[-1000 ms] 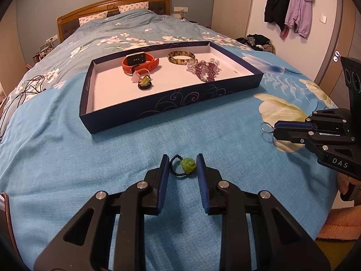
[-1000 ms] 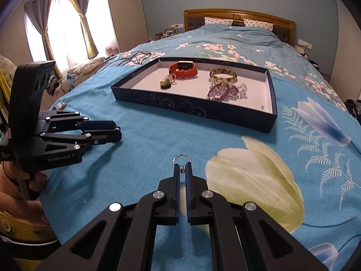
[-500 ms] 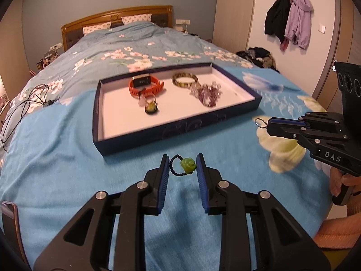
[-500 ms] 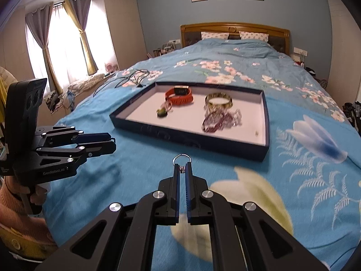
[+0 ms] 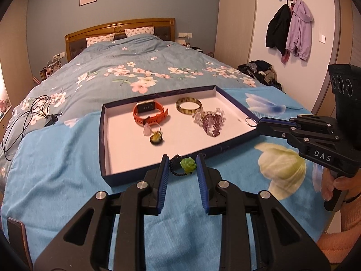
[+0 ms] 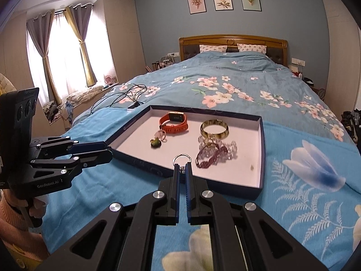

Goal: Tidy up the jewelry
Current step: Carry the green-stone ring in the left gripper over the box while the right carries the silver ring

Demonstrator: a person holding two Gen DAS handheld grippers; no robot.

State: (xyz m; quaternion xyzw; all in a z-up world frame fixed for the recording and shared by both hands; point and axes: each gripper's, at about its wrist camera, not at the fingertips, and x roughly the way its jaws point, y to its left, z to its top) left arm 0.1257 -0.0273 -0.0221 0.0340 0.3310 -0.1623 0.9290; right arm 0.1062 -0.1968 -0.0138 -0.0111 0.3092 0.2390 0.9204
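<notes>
Left hand-held gripper (image 5: 182, 166) pinches a green rose bracelet (image 5: 187, 165); right hand-held gripper (image 6: 182, 171), pressed together, pinches a silver ring (image 6: 182, 158). Both hang over the tray (image 5: 102, 149) near the bed's foot edge. Recommend releasing low over bare tray floor, clear of pieces present.

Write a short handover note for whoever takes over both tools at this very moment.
Left tool: shut on the green rose ring, above the tray's near wall.
Right tool: shut on the silver ring, by the tray's near right corner.
Already in the tray: orange watch, bangle, bead bracelets, two small charms.
Left to do: set both rings in the tray.
</notes>
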